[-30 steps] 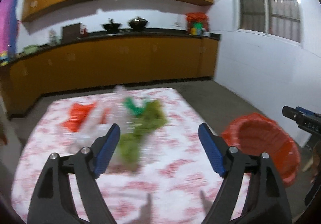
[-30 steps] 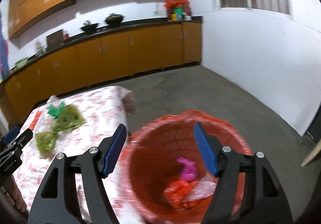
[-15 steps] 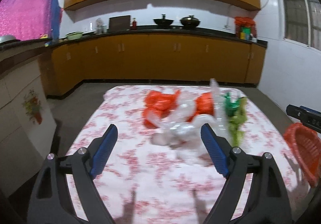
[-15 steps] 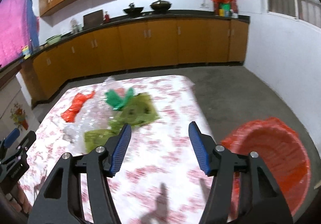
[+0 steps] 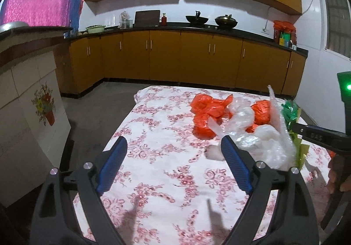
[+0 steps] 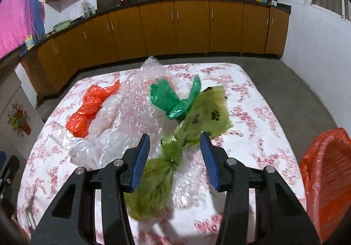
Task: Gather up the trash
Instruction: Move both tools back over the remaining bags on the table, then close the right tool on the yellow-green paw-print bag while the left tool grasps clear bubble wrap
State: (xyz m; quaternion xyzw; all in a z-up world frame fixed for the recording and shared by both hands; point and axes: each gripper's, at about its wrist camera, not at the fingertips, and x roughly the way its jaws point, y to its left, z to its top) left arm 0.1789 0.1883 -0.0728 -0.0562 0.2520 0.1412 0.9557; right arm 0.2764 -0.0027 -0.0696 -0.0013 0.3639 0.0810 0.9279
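Trash lies heaped on the floral tablecloth (image 5: 153,179): orange bags (image 5: 206,108), crumpled clear plastic (image 5: 258,141) and a dark green bag (image 6: 173,100). My left gripper (image 5: 174,148) hovers open over bare cloth, left of the pile, with nothing between its fingers. My right gripper (image 6: 174,137) points down at the pile and its jaws are closing. The knotted middle of a lime green paw-print bag (image 6: 173,152) lies between them, with a gap on each side. Clear bubble wrap (image 6: 136,108) and an orange bag (image 6: 92,106) lie to its left.
A red basket (image 6: 324,179) lined with an orange bag stands off the table's right edge. Brown kitchen cabinets (image 5: 175,58) run along the far wall. A tiled counter wall with a flower picture (image 5: 33,113) rises left of the table. The right gripper's body (image 5: 318,137) reaches in beside the pile.
Both views swung left from the red basket onto the table. The right gripper came down over the lime green bag with its jaws narrowing. The left gripper moved left past the pile.
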